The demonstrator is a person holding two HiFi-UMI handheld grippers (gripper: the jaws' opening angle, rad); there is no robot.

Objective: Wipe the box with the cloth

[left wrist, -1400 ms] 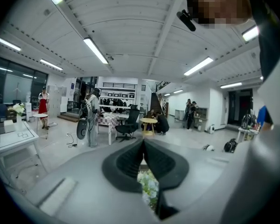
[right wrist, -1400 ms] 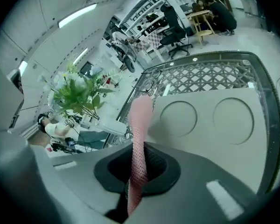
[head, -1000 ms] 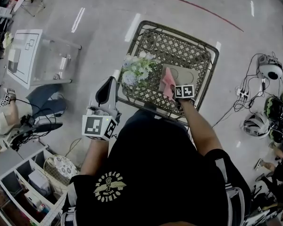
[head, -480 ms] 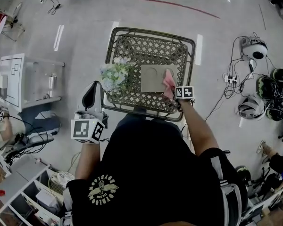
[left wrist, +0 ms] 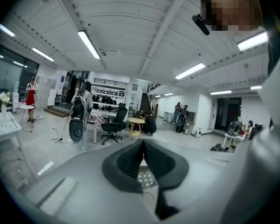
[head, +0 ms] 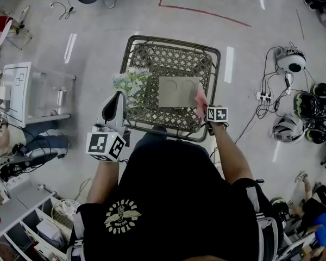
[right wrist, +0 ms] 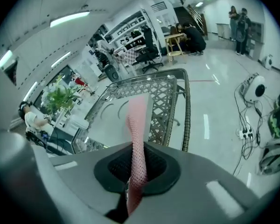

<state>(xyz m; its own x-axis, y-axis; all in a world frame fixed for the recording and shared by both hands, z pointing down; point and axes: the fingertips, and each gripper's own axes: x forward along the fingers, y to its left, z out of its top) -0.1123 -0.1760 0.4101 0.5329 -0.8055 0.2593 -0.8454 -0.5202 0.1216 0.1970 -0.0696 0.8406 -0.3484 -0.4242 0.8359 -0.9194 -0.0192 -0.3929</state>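
Pink cloth [right wrist: 135, 139]: pinched in the right gripper [right wrist: 136, 164]. It runs out forward between the jaws, and its free end sits over the right edge of the box [head: 176, 91].
Right jaws: closed onto the cloth, which fills the narrow gap between them.
Box: flat, grey-beige, with two circle outlines on its top face. It lies flat on the lattice table [head: 216, 72], toward the near-right part of the top.
Cloth-to-box contact: the head view shows the cloth overlapping the box's right side. I can't tell whether it presses on the surface.
Left gripper [left wrist: 143, 146]: jaws together at the tips with nothing between them. It sits off the table's near-left corner and is well apart from the box.
Left aim: it points out across the room, not at the box, and only a scrap of lattice shows through the slot below the tips.
Flowers [head: 131, 83]: a white and green bunch on the table's left side, just beside the box's left edge.
Table: dark metal lattice with a raised tube rim, standing on a pale glossy floor.
Surroundings: white cabinet [head: 22, 88] to the left; helmets [head: 290, 61] and cables on the floor to the right; red tape line [head: 201, 10] beyond the table.
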